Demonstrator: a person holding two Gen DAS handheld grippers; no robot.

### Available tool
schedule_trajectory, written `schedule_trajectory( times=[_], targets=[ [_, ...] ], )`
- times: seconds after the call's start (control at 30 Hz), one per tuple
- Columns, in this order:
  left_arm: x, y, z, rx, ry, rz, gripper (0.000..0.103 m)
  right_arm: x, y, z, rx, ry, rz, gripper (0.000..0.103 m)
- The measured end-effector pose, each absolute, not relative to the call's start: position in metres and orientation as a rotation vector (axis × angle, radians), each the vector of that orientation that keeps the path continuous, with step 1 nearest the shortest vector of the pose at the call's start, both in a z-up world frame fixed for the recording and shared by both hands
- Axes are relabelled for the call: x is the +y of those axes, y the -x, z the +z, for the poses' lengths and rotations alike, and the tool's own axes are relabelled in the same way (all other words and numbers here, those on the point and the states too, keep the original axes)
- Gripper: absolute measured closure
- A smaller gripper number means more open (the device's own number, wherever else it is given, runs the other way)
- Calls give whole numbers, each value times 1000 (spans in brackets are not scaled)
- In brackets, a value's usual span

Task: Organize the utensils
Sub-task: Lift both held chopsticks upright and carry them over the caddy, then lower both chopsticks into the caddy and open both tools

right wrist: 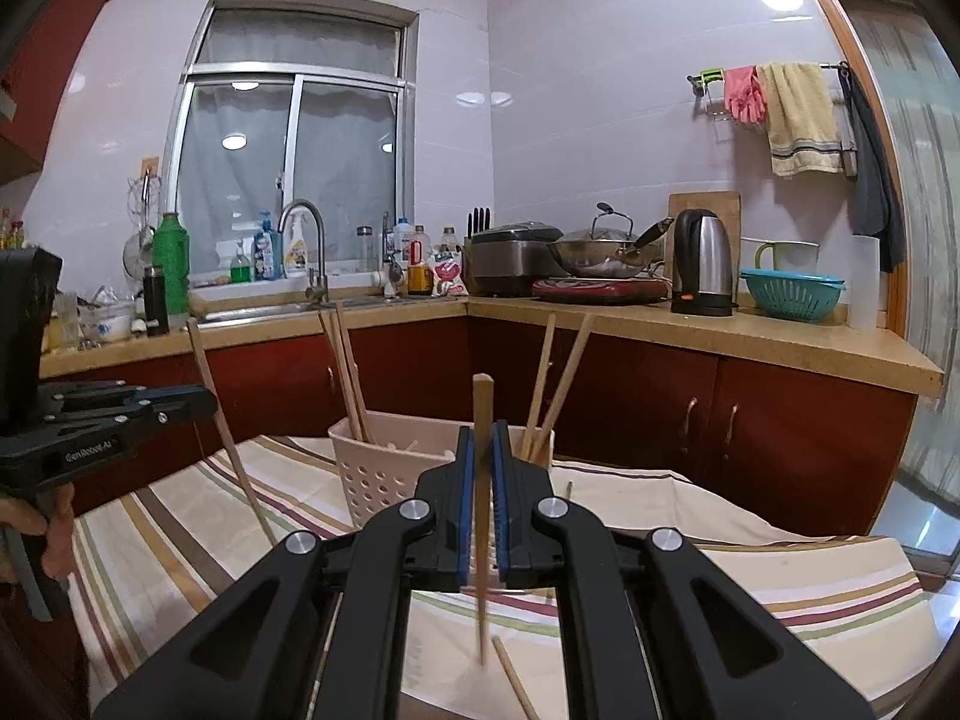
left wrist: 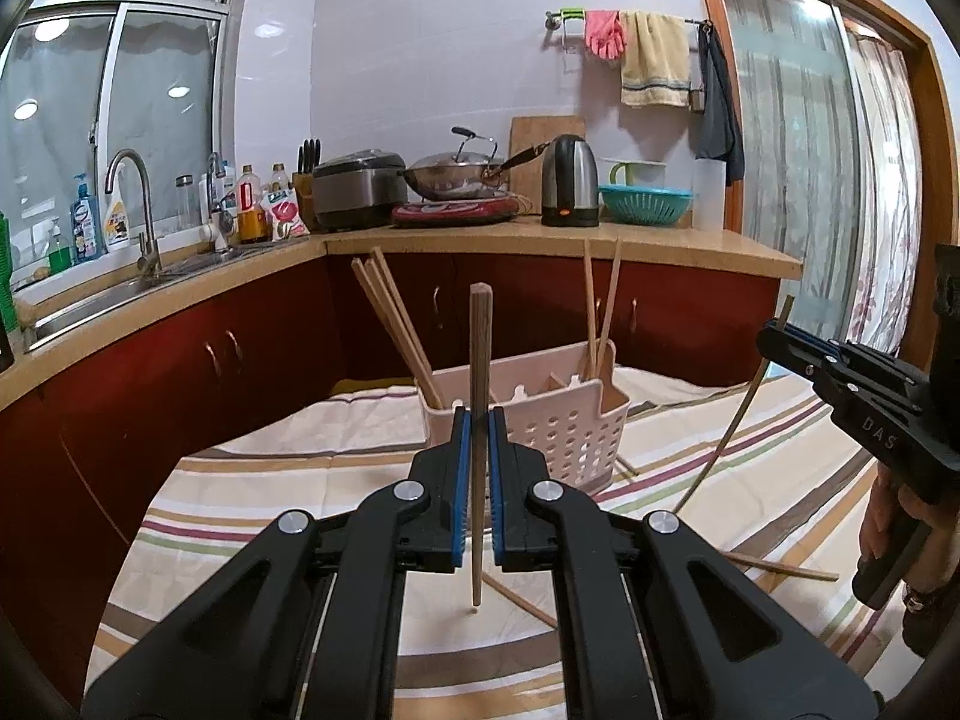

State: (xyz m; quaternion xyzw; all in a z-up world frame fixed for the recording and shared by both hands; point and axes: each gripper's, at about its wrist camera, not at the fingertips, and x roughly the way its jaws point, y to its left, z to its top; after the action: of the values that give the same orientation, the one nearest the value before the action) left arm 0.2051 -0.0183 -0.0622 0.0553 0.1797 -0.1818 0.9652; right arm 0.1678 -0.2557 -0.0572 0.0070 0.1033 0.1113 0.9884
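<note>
Nearest, left claw (left wrist: 479, 420) and right claw (right wrist: 483, 435) each pinching one upright chopstick (left wrist: 480, 372) above striped desk (left wrist: 252, 480). Farther, pink basket (left wrist: 564, 426) holding more chopsticks. Risk: thin sticks pivoting or slipping between pads, missing a compartment.

The chopstick (left wrist: 480, 360) held upright in the left gripper (left wrist: 478, 420) looks like matt, bare wood, as does the chopstick (right wrist: 483, 420) in the right gripper (right wrist: 483, 438); both grippers are matt black plastic with blue ribbed pads. The utensil caddy (left wrist: 576, 420) is smooth pale pink plastic pierced with round holes, standing on a striped woven tablecloth (left wrist: 270, 480). Behind, the kettle (left wrist: 570, 180) and wok (left wrist: 456, 177) are shiny metal against glossy wall tiles (left wrist: 420, 30)
</note>
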Motion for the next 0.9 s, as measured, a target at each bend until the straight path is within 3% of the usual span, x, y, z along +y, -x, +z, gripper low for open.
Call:
schedule_trajectory(
  times=[0.57, 0.9],
  targets=[
    [-26, -209, 21, 242, -94, -441, 97, -266, -175, 28, 40, -47, 283, 97],
    [-32, -238, 69, 120, -68, -410, 97, -265, -208, 51, 2, -27, 271, 97]
  ],
)
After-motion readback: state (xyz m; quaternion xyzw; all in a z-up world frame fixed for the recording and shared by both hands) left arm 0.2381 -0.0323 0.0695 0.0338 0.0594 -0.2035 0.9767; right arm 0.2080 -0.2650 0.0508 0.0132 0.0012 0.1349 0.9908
